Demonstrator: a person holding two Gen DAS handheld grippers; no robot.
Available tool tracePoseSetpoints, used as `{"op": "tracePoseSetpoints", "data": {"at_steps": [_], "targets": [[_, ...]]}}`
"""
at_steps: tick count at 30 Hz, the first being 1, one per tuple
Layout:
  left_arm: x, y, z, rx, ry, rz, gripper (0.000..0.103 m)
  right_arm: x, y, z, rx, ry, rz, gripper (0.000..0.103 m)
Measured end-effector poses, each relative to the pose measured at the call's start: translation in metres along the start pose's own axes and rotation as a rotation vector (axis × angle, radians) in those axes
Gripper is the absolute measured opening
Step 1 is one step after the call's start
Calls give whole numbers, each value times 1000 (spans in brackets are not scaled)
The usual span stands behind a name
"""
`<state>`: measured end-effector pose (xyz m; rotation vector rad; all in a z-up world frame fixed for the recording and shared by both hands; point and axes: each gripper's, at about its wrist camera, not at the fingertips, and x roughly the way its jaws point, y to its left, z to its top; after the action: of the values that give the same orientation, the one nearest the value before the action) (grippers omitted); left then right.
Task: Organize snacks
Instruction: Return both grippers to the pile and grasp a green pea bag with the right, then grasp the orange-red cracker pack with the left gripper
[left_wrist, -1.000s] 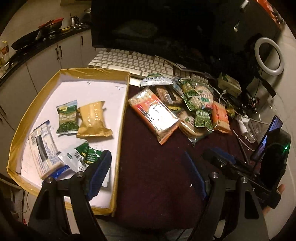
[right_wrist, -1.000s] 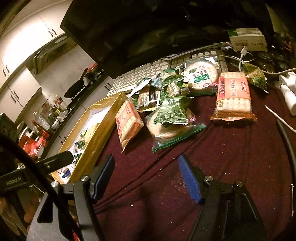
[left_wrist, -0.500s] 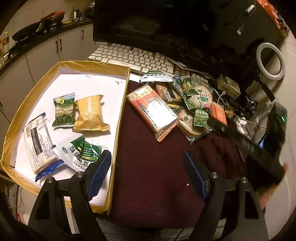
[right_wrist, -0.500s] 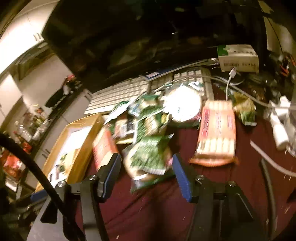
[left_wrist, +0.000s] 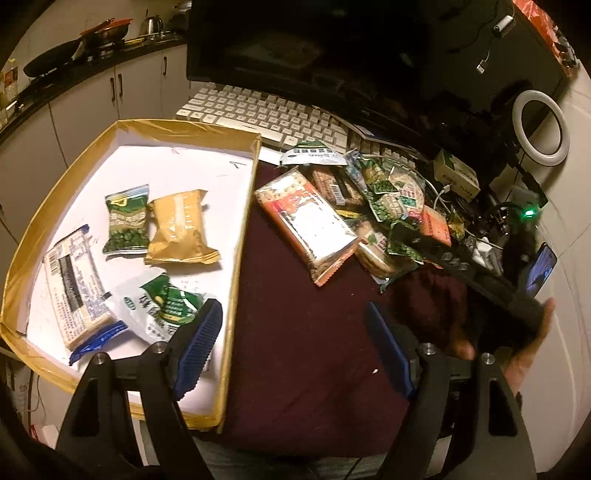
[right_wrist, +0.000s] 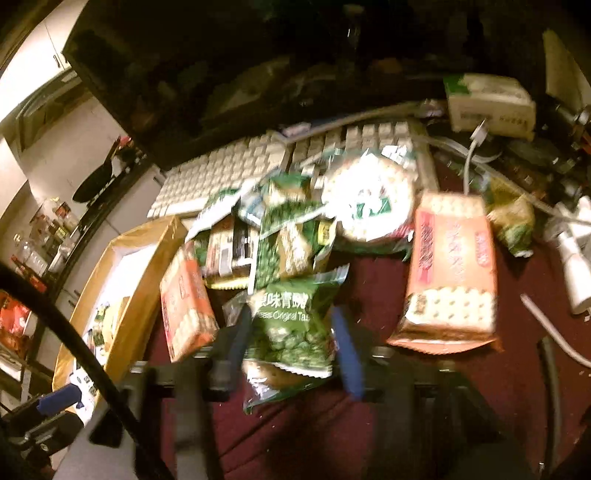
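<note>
Maroon cloth (left_wrist: 295, 280) over a cluttered desk, white keyboard (left_wrist: 258, 114) at twelve o'clock, dim warm light. Carries a loose heap of snacks toward one o'clock in the left wrist view, plus a gold-rimmed tray (left_wrist: 243, 206) at nine to ten o'clock with four packets already inside.

Left gripper (left_wrist: 295, 332): jaws wide apart, empty, hanging over the tray's near right rim.

Right gripper (right_wrist: 291, 343): pushed into the heap's near edge, jaws just now closing, green pea packet (right_wrist: 291, 325) between the blue pads (too blurred to say whether pinched or merely flanked).

Risks, by judgement only:

- Could snag the clear-bagged round biscuit (right_wrist: 258, 384) directly underneath, at six o'clock of the pea packet, and lift both together.
- Could lose the packet altogether: puffy and slick, likely to squirt out or pivot if caught only by its crimped edges.
- Might shove the orange cracker pack (right_wrist: 184, 306) at nine o'clock, just beside the left pad, or disturb the overlapping packets at twelve o'clock.
- Needs care on any carry toward nine o'clock, with the tray wall liable to catch a dangling corner.
</note>
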<state>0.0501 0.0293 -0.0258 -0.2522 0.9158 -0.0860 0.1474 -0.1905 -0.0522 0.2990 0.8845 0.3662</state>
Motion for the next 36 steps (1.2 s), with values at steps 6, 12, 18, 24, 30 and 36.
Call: {"op": "tracePoseSetpoints", "data": {"at_steps": [6, 12, 18, 24, 30, 36], "targets": [[17, -16, 16, 12, 47, -1, 80, -16, -10, -6, 36, -56, 60, 21], [58, -26, 42, -38, 139, 15, 80, -17, -22, -5, 91, -44, 108, 21], [89, -28, 65, -88, 179, 61, 80, -20, -18, -6, 79, -58, 95, 20], [118, -41, 74, -53, 228, 128, 80, -18, -16, -7, 63, -49, 112, 20], [125, -36, 66, -88, 205, 149, 68, -16, -13, -7, 42, -48, 107, 19], [100, -32, 28, 33, 238, 61, 66, -15, -12, -7, 39, -48, 104, 20]]}}
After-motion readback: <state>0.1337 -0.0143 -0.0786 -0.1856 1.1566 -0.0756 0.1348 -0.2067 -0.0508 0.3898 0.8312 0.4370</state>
